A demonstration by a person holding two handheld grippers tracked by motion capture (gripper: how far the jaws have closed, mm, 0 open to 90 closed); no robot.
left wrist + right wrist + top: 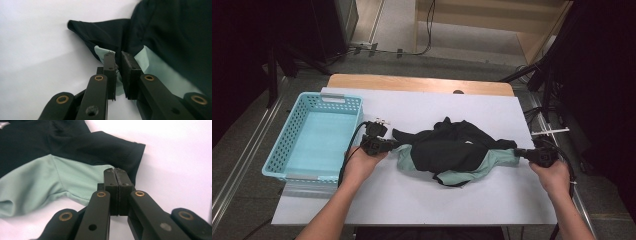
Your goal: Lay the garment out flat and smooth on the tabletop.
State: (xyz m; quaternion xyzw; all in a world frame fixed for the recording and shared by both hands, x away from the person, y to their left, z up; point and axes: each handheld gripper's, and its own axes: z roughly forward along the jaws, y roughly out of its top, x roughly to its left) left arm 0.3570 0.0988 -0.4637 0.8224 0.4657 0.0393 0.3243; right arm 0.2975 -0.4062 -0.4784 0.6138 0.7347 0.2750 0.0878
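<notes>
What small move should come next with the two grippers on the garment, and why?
Probably close the left gripper fully before any lift. Its jaws stand slightly apart around the mint green edge of the garment, while the right gripper is already shut on the other end. The black and green garment lies bunched on the white table, so lifting now could let the left end slip.

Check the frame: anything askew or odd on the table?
Garment lies crumpled mid-table, black fabric bunched over its pale green side. Left claw has a gap, green fabric between its jaws; right claw is shut on the opposite edge. Basket sits square.
</notes>
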